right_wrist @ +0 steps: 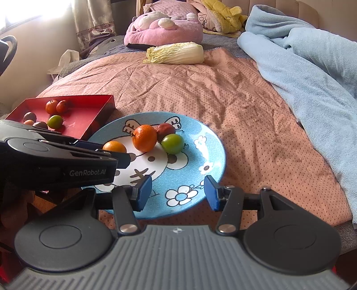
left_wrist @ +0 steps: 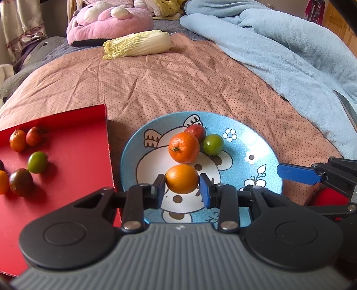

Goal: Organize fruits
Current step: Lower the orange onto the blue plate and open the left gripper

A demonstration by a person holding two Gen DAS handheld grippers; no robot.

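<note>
Currently the left gripper (left_wrist: 181,188) is closed on a smooth orange fruit (left_wrist: 181,179), one pad pressed to each side of it, over the near middle of the blue cartoon plate (left_wrist: 263,142). Whether the fruit rests on the plate or is just clear of it cannot be told.

Right gripper (right_wrist: 176,193) stands partly open with nothing between its pads, over the near rim of the plate, right of the left gripper.

Farther in on the plate: a stemmed mandarin (left_wrist: 184,147), a green fruit (left_wrist: 213,144) just right of it, a dark red fruit (left_wrist: 196,131) behind, the three crowded together.

Red tray (left_wrist: 73,142) lies left of the plate, its edge just beside the plate's rim. On it: two red-orange fruits (left_wrist: 25,138) side by side at the far end, a green one (left_wrist: 37,162) nearer, a dark one (left_wrist: 21,181) nearer still, others cut off at the left edge.

All sits on a dotted pink bedcover (left_wrist: 178,78). Far end: a napa cabbage (left_wrist: 138,45), pink plush (left_wrist: 109,20) behind it. Light blue blanket (left_wrist: 279,49) heaped at right.
</note>
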